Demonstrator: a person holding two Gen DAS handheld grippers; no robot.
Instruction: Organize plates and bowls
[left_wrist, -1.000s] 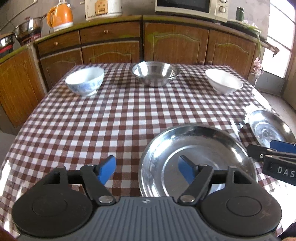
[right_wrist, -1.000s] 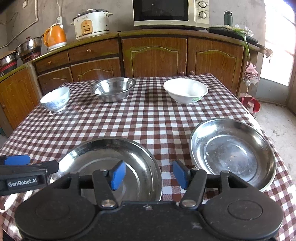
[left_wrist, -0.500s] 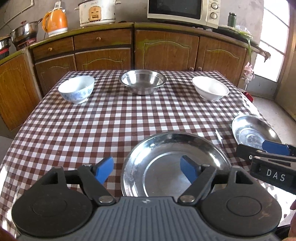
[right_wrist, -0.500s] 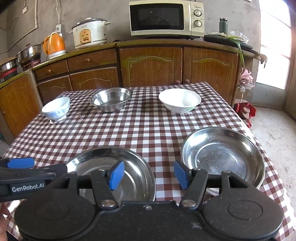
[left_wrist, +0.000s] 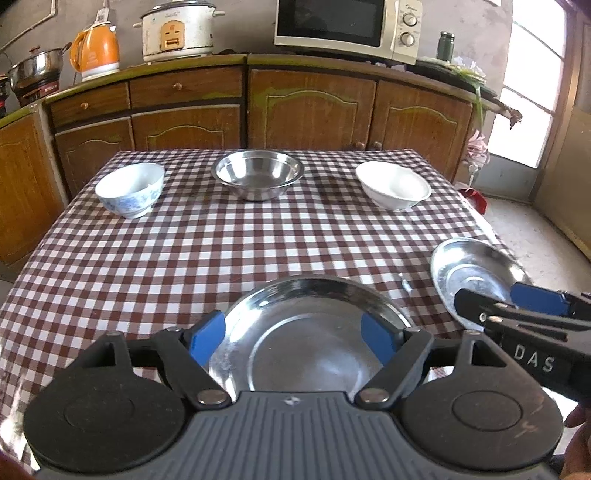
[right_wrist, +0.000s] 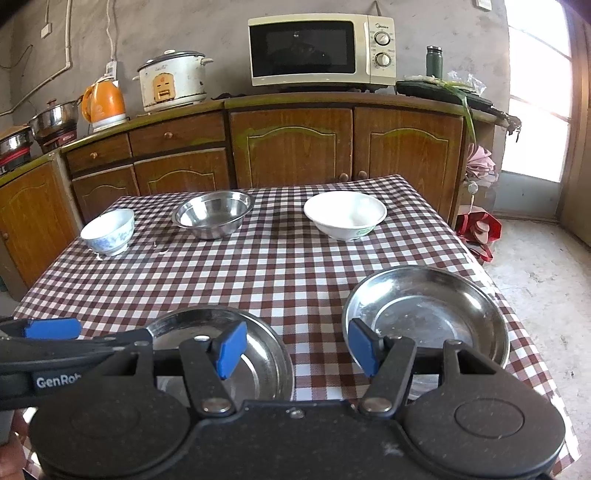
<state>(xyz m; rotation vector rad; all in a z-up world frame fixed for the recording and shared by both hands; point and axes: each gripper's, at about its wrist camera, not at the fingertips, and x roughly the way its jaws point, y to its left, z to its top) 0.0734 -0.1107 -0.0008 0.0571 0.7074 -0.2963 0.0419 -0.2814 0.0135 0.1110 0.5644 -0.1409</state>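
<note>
Lettering "DAS" on right gripper (left_wrist: 532, 314) side, left-wrist view. "GenRob", cut off, on left gripper (right_wrist: 55, 332) side. Microwave (right_wrist: 321, 53) brand too small to read.

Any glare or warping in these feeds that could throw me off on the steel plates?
Left wrist view: window blown out at right, bright sheen on the near plate, cabinets bowed by fisheye. Right wrist view: window overexposed too, right plate shows milder reflections; both feeds sharp.
</note>
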